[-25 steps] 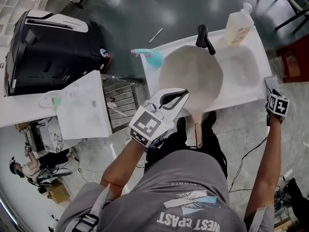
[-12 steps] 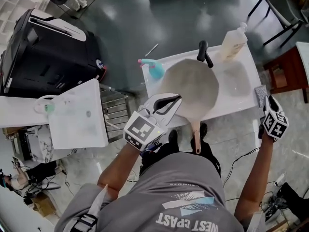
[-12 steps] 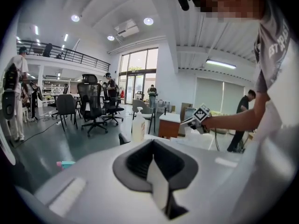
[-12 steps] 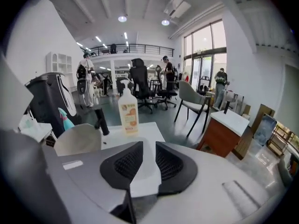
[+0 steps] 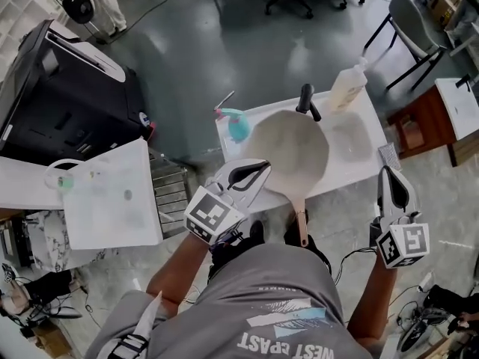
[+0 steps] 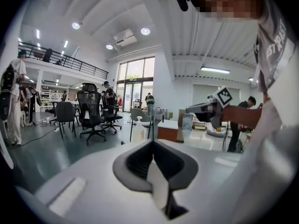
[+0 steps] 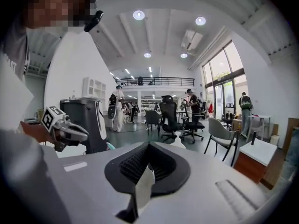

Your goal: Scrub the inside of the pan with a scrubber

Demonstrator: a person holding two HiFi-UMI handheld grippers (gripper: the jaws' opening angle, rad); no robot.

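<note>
A pale round pan lies in the white sink, with its handle sticking out over the front edge toward me. The grey scrubber rests on the sink's right end. My left gripper hovers shut at the pan's near left rim, with nothing between the jaws. My right gripper is raised in front of the sink, close below the scrubber in the head view. Its jaws have just closed and are shut on nothing.
A black faucet and a soap bottle stand at the back of the sink. A teal brush lies at its left end. A white table and a black bin stand to the left. Office chairs are beyond.
The right gripper has risen and pulled back from the sink's right end, away from the scrubber. The left gripper has lifted slightly. The head view has shifted.
</note>
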